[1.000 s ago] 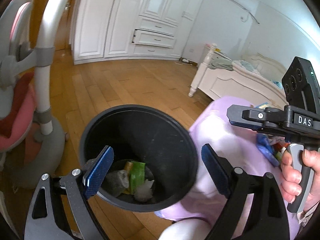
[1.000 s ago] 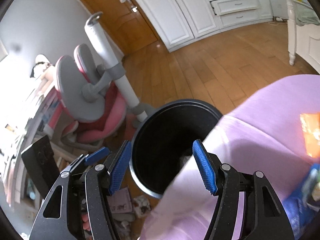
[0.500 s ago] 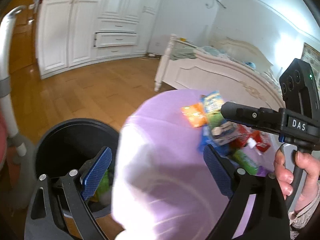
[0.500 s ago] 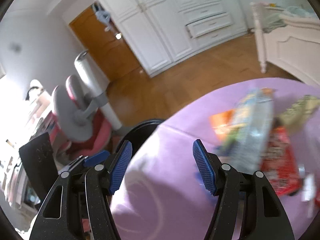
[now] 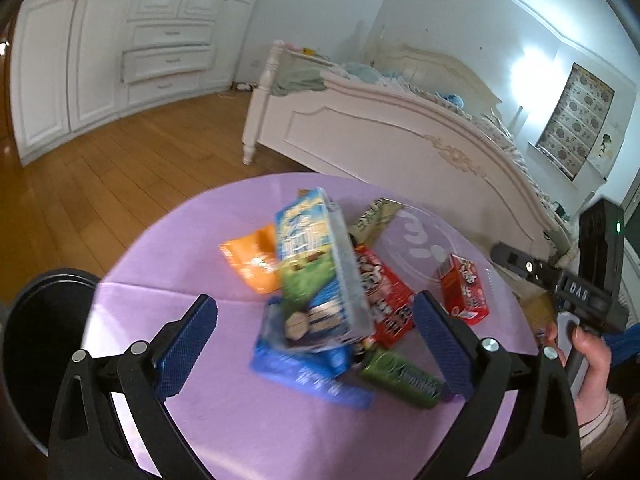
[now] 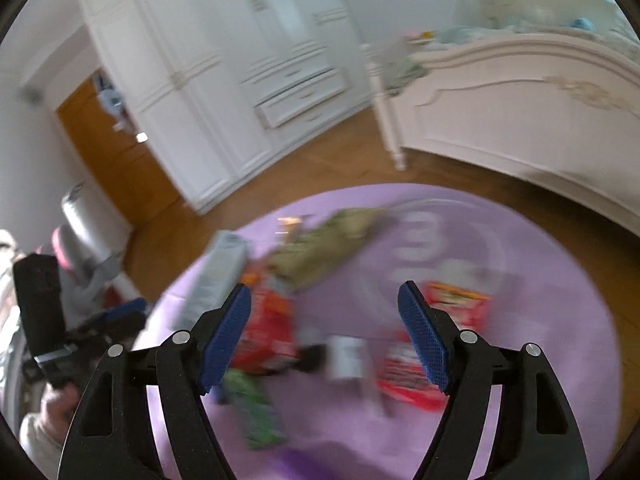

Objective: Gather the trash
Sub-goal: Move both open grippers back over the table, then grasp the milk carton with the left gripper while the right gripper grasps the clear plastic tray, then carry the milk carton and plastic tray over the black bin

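Trash (image 5: 320, 280) is heaped on the round purple table (image 5: 240, 420), with the black bin (image 5: 44, 340) just beside the table's left edge. Both grippers are carried over the heap with nothing between the pads: the left gripper (image 5: 316, 344) has just been opened wide, the right gripper (image 6: 324, 336) has just been opened to a moderate gap. One loose item at the heap's edge, such as the green wrapper (image 5: 404, 376) beside the blue packet (image 5: 308, 372), is best straddled squarely before closing. "DAS" can be read on the right gripper's body; writing on the packets is too blurred to be read.
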The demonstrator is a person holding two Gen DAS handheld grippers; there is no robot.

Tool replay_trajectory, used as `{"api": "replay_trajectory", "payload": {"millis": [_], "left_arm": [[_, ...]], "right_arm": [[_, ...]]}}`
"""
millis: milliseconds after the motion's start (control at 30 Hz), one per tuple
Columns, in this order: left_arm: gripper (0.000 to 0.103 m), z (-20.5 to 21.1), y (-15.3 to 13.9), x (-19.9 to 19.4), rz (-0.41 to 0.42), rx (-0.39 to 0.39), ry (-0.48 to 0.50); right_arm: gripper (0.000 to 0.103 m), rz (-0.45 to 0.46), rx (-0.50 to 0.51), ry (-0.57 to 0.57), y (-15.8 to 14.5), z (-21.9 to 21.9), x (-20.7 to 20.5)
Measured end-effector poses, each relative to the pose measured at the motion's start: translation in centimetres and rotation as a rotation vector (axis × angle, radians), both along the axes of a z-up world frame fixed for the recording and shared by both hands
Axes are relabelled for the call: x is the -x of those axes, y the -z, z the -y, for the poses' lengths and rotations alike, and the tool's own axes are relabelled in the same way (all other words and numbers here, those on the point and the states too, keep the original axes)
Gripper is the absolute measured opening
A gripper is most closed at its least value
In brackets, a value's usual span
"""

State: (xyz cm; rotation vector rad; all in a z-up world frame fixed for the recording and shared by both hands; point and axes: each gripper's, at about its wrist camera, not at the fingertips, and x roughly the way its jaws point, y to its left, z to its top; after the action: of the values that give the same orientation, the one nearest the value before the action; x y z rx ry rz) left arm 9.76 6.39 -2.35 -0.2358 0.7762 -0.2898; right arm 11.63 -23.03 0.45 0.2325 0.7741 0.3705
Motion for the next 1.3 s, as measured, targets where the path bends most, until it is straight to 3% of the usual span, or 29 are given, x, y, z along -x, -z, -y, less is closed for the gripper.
{"api": "replay_trajectory", "payload": {"millis": [233,433,567,700,900,967,1033,1100,1300], "left_arm": [[0.097,0.9,1.3,-3.1,-0.067,0.069,0.017],[0.096,1.2,2.4,-5.1,-0.126,0.078,0.006],[0.074,1.8,2.9,-5.7,-0.156,0.063,0.034],[0.061,2.1,3.3,-5.9,-0.174,0.055,0.042],[0.061,3.5,3.1,-5.2,-0.147,0.01,0.078],[0.061,3.9,2.9,-5.0,-0.136,0.001,0.091],[0.06,4.3,2.9,-4.6,-0.124,-0.012,0.103],[0.06,4.3,2.8,-4.2,-0.116,-0.018,0.106],[0.06,3.9,1.7,-2.5,-0.058,-0.009,0.084]], "right_arm": [[0.079,-0.09,0.063,0.105,2.9,5.0,1.0],[0.079,-0.15,0.142,0.092,4.8,4.6,0.9],[0.078,-0.152,0.177,0.076,5.3,4.1,0.9],[0.076,-0.145,0.214,0.065,5.2,4.2,0.8],[0.076,-0.174,0.33,0.01,5.5,2.3,0.0],[0.07,-0.174,0.344,-0.02,6.0,1.5,-0.2],[0.056,-0.151,0.375,-0.018,6.1,1.1,0.1],[0.041,-0.141,0.357,-0.014,6.0,1.4,0.4],[0.039,-0.107,0.126,0.008,4.7,4.7,1.7]]}}
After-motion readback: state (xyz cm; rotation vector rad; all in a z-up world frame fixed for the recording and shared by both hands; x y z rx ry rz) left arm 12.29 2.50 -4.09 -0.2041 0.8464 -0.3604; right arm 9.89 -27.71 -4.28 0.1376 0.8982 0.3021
